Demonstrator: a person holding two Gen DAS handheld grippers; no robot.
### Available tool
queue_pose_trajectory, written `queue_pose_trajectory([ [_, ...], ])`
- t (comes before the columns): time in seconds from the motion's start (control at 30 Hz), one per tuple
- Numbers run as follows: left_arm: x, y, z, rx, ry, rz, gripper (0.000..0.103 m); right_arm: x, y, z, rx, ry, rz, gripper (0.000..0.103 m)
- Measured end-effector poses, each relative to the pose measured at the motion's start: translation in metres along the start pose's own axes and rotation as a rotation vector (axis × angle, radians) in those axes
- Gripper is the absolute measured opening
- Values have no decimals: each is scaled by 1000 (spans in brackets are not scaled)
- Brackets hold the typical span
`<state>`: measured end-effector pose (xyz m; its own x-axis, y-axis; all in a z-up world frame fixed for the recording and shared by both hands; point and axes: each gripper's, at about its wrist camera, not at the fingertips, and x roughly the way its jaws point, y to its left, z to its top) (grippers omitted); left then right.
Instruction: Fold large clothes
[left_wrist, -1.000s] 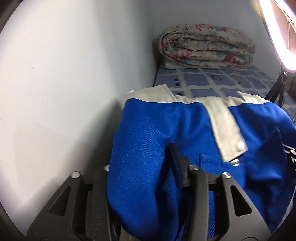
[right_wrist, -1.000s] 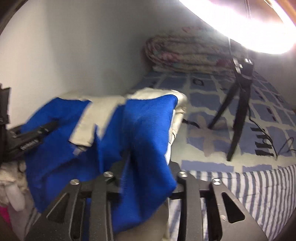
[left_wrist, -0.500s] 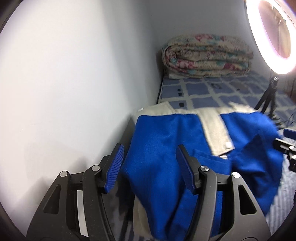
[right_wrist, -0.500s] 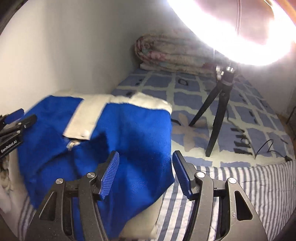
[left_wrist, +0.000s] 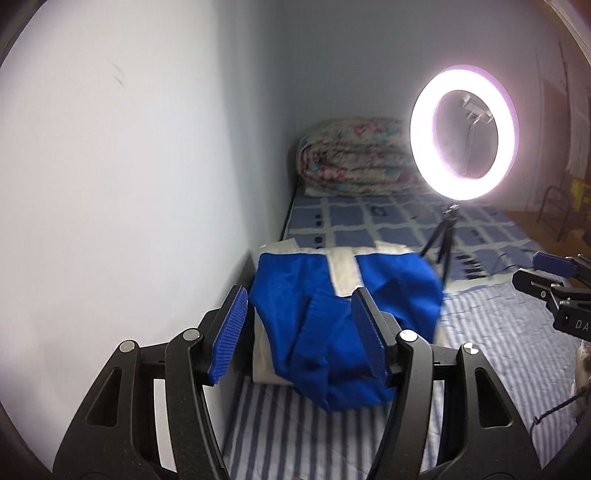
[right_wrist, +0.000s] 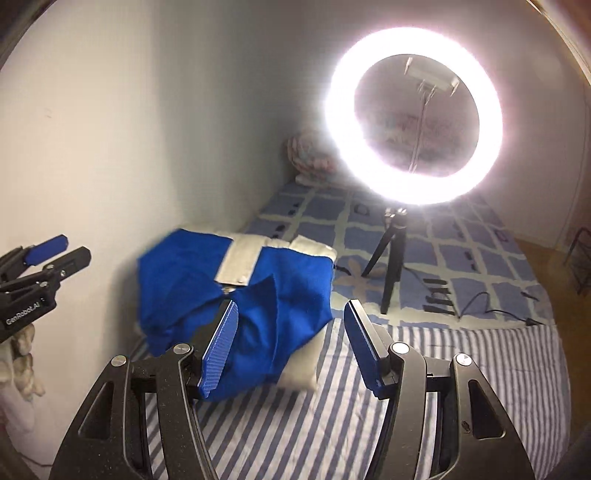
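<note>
- bed (left_wrist: 314, 435): carries everything; striped sheet at the near end, checked sheet beyond.
- garment (left_wrist: 343, 314): blue with pale bands, folded into a lumpy bundle on a pale pad by the wall edge of the bed, loose flaps on top.
- left gripper (left_wrist: 299, 332) and right gripper (right_wrist: 288, 347): both stand apart with nothing between the pads, clear of the cloth.
- ring light (right_wrist: 413, 118) on its tripod stands on the bed just beyond the garment.
- judgement: the fold looks set down; to finish well, press the raised flaps flat and square the edges, keeping clear of the tripod.
- containers: none in view.
</note>
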<state>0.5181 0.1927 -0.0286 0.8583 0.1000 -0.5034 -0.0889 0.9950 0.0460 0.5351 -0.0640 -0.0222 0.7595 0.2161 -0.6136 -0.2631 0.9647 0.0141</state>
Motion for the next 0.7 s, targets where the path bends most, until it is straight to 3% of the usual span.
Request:
queue_pose_trajectory([
  [0.37, -159, -35, -26, 2, -89, -94, 63, -149, -3, -37, -38, -111, 12, 60],
  [0.7, -265, -76, -87, 33, -140, -161, 63, -261, -18, -115, -18, -167, 0, 64],
])
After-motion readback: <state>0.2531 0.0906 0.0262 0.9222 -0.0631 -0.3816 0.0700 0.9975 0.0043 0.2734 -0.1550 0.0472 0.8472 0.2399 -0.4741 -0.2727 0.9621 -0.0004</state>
